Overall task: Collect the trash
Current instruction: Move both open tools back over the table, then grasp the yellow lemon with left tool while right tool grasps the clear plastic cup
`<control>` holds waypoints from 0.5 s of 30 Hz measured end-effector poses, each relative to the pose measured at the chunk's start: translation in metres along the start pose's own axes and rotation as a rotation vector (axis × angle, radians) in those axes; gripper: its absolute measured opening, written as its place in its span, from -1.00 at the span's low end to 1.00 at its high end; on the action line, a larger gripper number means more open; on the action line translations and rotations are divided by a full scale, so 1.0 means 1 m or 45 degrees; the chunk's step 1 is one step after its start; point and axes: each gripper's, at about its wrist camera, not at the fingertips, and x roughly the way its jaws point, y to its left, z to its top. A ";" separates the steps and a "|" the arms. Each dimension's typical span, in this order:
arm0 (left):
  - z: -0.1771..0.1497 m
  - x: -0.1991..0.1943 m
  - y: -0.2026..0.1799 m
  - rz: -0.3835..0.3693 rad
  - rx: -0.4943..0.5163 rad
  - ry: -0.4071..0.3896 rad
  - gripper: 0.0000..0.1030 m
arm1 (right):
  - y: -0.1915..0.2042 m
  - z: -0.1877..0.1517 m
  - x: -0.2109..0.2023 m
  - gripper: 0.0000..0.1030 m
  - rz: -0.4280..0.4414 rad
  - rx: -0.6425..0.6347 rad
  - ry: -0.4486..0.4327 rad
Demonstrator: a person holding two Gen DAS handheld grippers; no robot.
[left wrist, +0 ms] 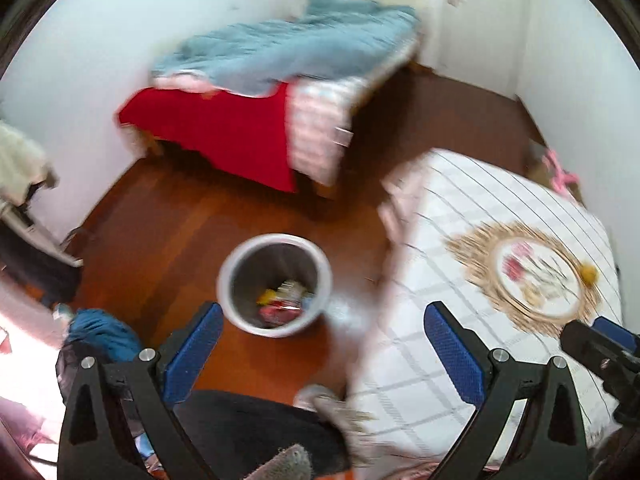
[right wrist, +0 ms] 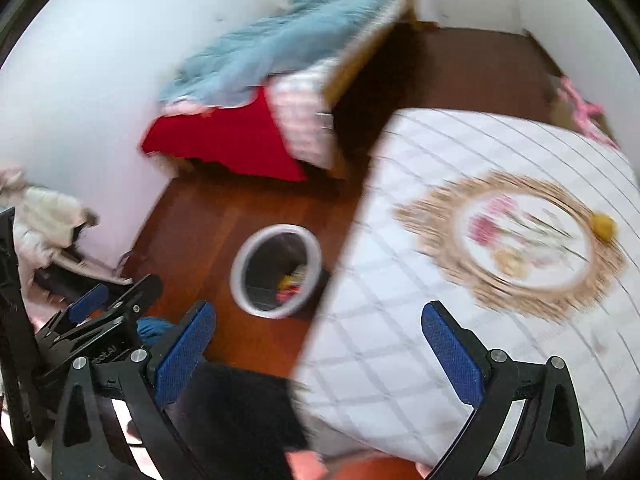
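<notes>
Grey waste bin [left wrist: 275, 285] ahead of the left gripper [left wrist: 323, 354] already holds wrappers; both grippers gape empty; a yellow ball [right wrist: 604, 226] beyond the right gripper [right wrist: 319, 354] remains.

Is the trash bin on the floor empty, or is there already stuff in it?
Not empty. The trash bin stands upright on the wood floor, and both wrist views show yellow and red items at its bottom; it is far from full.

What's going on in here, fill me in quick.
A person is tidying up with a claw in each hand. Both the left claw and right claw are open and empty. The trash bin on the wooden floor already holds some scraps. A small yellow ball sits on the table's woven mat.
</notes>
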 end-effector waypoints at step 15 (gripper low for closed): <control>-0.053 0.097 -0.239 -0.146 0.532 0.254 0.99 | -0.293 -0.045 0.008 0.43 -0.434 0.577 0.124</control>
